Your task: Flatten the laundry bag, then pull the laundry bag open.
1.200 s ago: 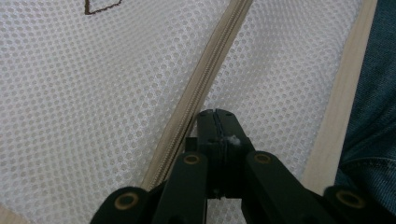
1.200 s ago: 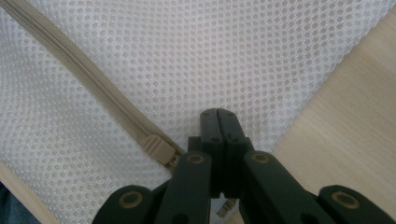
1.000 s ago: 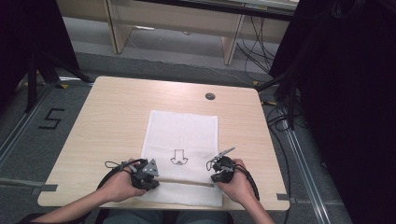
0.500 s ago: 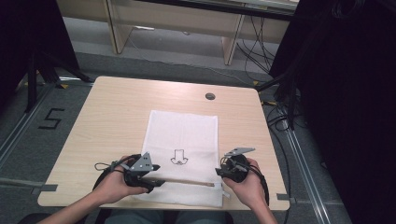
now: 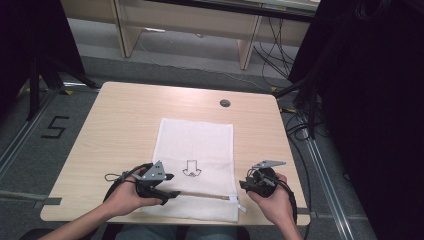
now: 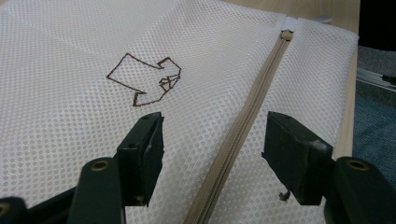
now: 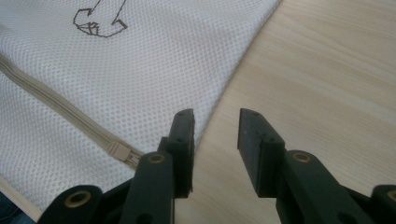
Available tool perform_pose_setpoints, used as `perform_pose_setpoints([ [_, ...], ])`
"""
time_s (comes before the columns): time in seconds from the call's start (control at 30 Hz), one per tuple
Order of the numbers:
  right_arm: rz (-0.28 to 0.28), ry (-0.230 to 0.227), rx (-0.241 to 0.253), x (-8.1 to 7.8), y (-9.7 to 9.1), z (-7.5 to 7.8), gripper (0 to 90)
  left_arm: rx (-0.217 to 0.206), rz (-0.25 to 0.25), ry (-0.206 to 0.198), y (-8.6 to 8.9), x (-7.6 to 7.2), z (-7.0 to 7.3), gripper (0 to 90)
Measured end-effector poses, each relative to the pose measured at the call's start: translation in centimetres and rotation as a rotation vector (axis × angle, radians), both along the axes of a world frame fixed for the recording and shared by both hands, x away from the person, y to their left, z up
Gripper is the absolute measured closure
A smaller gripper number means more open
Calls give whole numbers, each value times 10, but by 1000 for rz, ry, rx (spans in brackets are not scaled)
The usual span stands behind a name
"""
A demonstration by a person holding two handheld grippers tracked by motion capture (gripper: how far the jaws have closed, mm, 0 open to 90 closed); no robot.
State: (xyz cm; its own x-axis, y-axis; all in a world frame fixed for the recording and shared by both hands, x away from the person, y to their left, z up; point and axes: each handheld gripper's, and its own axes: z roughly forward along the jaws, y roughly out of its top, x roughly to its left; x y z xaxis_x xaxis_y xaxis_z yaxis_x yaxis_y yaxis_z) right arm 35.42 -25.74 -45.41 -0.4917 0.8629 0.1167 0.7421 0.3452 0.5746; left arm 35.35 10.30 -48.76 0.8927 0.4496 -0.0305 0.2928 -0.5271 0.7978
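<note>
The left gripper has its jaws spread wide, with nothing pinched between them; they have just been opening. Below the gap runs the beige zipper of a white mesh bag, the pads standing clear of the fabric on either side of it. The right gripper is parted too, its jaws also having just opened, and they hold nothing: one jaw hangs over the bag's side edge near the zipper pull, the other over bare wood of the table.

From above, the mesh bag lies flat in the middle of the near half of the table, its long axis running from the person's edge straight away toward the far side. The zipper crosses the short way near the closest end. A drawn arrow on the fabric points back toward the person. The left gripper sits over the near left corner of the bag, in the left hand; the right gripper, in the right hand, is just off the right edge.

A second ago both grippers were closed over the bag's near end, closer together. Since then the right one has drawn outward past the right edge, while the left stays roughly where it was. The bag itself lies as before.
</note>
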Motion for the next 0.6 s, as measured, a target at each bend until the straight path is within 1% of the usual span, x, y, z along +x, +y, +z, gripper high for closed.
perform_pose_setpoints([
  [0.03, -7, -3, -2, 0, 1, 0, 682, -14, 11, 11, 0, -1, -1, 378],
  [0.07, 2, -4, 4, 0, 2, 0, 701, -19, 11, 12, 0, 0, -1, 382],
  [0.1, 2, -4, 4, 0, 2, 0, 701, -21, 11, 6, 0, 0, -1, 382],
  [0.13, -2, -26, 22, 0, 4, -3, 712, -15, 11, 5, 2, 1, 0, 384],
  [0.17, 2, -13, 8, 0, 4, -1, 724, -7, 20, 6, 2, 0, 0, 387],
  [0.2, 17, -3, -11, -1, 3, 0, 739, -18, 6, -9, 2, 1, 0, 391],
  [0.23, 23, -6, -14, -1, 4, 0, 759, -26, 19, 1, 1, 0, 0, 395],
  [0.27, 32, -1, -28, -1, 4, 1, 773, -27, 18, 0, 0, -1, 1, 397],
  [0.3, 41, -16, -24, -1, 5, -2, 792, -18, 5, -13, 0, -1, 2, 401],
  [0.33, 46, 5, -35, -2, 4, 1, 814, -18, -4, -15, 0, 0, 3, 403],
  [0.37, 60, 12, -37, -2, 4, 1, 832, -28, 11, -4, -1, -1, 3, 406],
  [0.4, 68, 9, -44, -2, 5, 0, 848, -28, 10, -2, -2, -1, 3, 409],
  [0.47, 56, 19, -34, -3, 7, 1, 872, -42, 2, -8, -4, 0, 1, 411],
  [0.5, 69, 16, -40, -3, 6, 1, 868, -30, 7, 1, -5, 0, 1, 411],
  [0.53, 72, 27, -52, -4, 6, 1, 866, -27, 4, 15, -6, 0, 0, 405],
  [0.6, 66, 35, -44, -5, 6, 1, 868, -22, -2, 18, -6, 0, 0, 400],
])
